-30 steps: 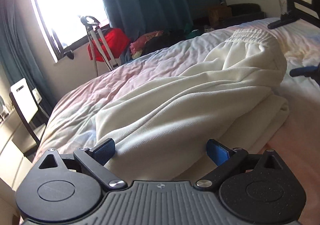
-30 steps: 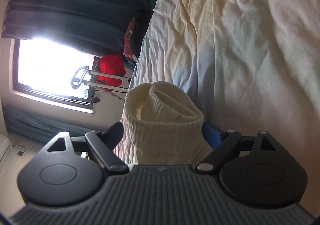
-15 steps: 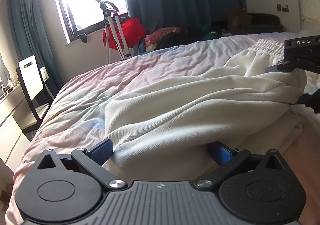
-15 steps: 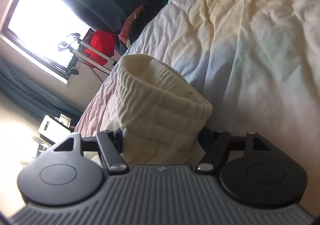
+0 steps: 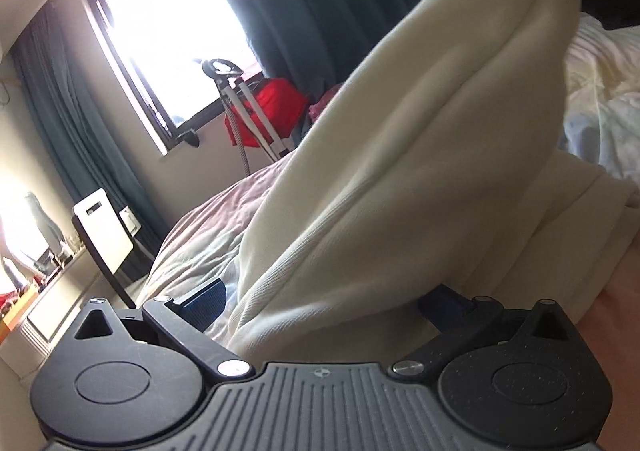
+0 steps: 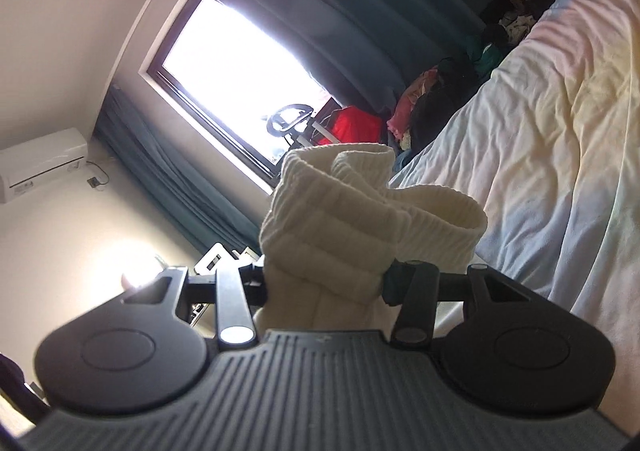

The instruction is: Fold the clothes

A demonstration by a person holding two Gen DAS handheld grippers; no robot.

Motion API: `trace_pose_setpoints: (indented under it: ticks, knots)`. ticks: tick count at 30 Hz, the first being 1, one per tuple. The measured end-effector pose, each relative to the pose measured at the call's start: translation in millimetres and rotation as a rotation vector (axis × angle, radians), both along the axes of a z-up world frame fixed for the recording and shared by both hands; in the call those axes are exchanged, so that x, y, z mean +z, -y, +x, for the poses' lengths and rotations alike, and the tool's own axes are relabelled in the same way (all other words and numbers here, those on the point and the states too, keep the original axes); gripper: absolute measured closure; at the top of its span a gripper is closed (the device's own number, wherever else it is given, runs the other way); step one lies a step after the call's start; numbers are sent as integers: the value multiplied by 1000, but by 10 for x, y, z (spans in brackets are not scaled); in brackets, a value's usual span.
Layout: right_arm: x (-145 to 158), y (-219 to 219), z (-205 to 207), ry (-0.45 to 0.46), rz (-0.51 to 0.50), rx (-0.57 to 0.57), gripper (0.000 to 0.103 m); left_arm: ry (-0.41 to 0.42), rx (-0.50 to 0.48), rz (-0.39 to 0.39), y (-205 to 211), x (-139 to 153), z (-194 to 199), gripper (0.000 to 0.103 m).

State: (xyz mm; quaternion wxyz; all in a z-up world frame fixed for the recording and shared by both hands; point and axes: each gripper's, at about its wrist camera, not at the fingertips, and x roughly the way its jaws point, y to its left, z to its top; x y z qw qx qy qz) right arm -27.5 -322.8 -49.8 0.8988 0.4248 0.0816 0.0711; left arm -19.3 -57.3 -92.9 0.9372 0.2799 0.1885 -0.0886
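The bed (image 5: 208, 235) is covered by a pale sheet, and cream trousers (image 5: 420, 155) are lifted above it. Their ribbed waistband (image 6: 340, 219) is being squeezed by the closing right gripper (image 6: 324, 283). The left gripper (image 5: 320, 301) is spread wide around the cloth.

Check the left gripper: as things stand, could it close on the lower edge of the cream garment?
Probably yes. The left gripper is open with the cream garment already draped between its fingers, nothing else in the way. The cloth's far end is lifted by the right gripper, whose jaws are closing on the ribbed waistband.
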Motion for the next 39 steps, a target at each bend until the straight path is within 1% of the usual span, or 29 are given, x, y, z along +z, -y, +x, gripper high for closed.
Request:
trace_pose_setpoints:
  ticks: [2,4,5,6,7,8,11,14,16,18,19,20,22,26,27,28,30,32,34,37,39]
  knots:
    - [-62,73,17,-33,45,-7,52,-5,18,-30,-44,36,-6,0]
    - [-133,136,19,-50,111,-7,52,-9,32,-61,-85,78,-20,0]
    - [-154,150,17,-47,139,-3,52,4,17,-71,-80,103,-69,1]
    - [-145,146,21,-41,145,4,52,23,-8,-78,-66,129,-132,1]
    - [-110,124,17,-33,131,11,52,43,-32,-85,-52,155,-195,1]
    - [-64,83,3,-22,107,20,52,61,-73,-84,-17,165,-273,0]
    - [77,-32,-44,29,87,68,52,111,-203,-70,107,170,-513,0]
    - [241,-159,-113,80,45,106,52,154,-288,-47,283,114,-667,0]
    - [312,-232,-139,112,32,134,52,203,-236,-9,442,81,-623,0]
    - [363,-285,-159,130,2,152,52,234,-126,0,541,81,-489,0]
    - [383,-306,-168,137,-16,158,52,239,-70,-16,545,93,-414,0]
    - [373,-288,-167,135,-17,158,52,229,-19,-45,512,106,-336,0]
    - [325,-221,-146,120,0,149,52,188,39,-71,407,93,-233,0]
    - [48,44,-10,0,69,78,52,47,138,-59,214,30,-189,0]
    - [-30,91,27,-36,86,64,52,16,157,-81,163,46,-199,0]
    - [-108,137,63,-71,103,49,52,2,176,-105,120,80,-223,0]
    - [-292,207,144,-158,173,46,52,-12,208,-143,42,143,-274,0]
    - [-382,225,153,-186,202,40,52,-32,220,-174,-77,159,-349,0]
    - [-429,222,177,-209,215,33,51,-53,227,-202,-167,191,-312,0]
    - [-433,187,239,-239,212,24,50,-44,237,-200,-169,199,-325,0]
    - [-467,206,362,-267,265,76,51,-43,257,-212,-190,207,-300,0]
